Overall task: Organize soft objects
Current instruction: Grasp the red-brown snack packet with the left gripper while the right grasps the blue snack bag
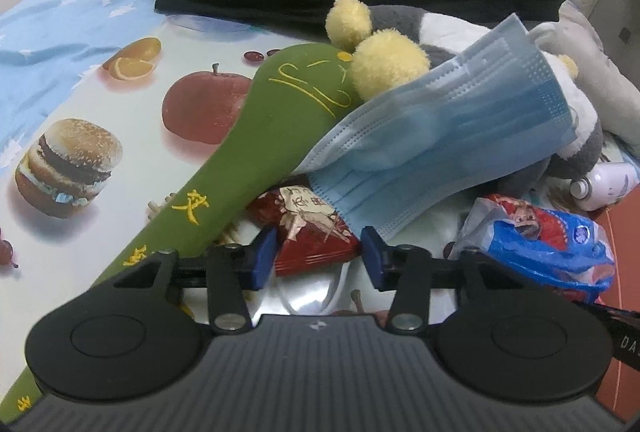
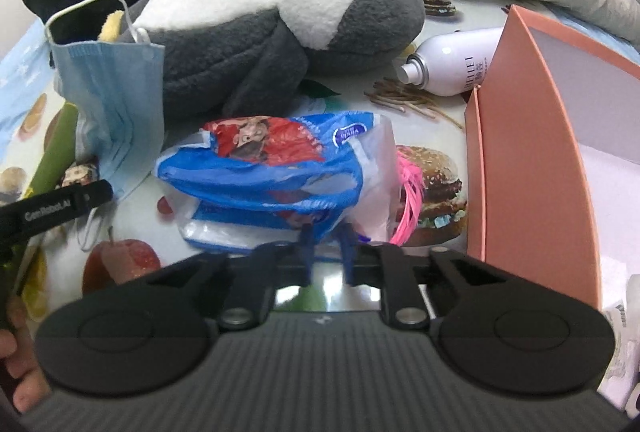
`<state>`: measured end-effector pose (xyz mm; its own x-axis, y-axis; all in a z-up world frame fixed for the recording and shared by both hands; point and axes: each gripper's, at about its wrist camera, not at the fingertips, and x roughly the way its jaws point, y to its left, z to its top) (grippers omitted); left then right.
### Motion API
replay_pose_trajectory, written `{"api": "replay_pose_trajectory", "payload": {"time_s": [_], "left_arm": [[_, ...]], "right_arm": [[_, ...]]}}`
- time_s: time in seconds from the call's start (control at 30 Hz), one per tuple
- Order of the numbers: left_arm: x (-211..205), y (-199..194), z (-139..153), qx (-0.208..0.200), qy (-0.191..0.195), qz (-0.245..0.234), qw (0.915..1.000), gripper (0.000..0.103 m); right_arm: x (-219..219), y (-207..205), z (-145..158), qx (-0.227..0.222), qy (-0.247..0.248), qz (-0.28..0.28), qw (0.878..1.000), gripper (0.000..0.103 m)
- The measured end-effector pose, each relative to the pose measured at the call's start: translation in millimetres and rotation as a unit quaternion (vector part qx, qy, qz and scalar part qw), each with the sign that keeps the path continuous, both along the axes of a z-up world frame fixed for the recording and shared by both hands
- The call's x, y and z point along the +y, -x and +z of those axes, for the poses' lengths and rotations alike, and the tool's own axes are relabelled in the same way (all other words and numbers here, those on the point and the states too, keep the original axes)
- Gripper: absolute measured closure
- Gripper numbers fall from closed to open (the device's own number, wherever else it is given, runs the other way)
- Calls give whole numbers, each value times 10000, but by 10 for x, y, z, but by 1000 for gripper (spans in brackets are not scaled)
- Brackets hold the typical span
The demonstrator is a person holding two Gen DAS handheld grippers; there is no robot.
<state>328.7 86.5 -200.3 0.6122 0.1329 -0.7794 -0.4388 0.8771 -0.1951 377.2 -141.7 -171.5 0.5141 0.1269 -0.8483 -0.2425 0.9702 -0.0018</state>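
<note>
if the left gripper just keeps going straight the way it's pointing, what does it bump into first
Most likely the red snack packet, which lies right between and just ahead of the left gripper fingertips. The blue face mask comes next behind it, though depth is hard to judge here.

left wrist: we look steeply down, close over the table | right wrist: likewise, further right | shared: blue mask (image 1: 436, 136), snack bag (image 2: 276, 168)
</note>
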Motion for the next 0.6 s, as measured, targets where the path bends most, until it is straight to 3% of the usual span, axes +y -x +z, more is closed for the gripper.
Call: {"api": "replay_pose_trajectory", "payload": {"time_s": [0.17, 0.6], "left_arm": [[19, 80, 57, -45, 105, -84, 9999, 55], [-175, 596, 482, -317, 225, -680, 9969, 56]], "right_arm": [[-4, 107, 136, -138, -7, -7, 9999, 98], [68, 626, 461, -266, -111, 122, 9995, 99]]}}
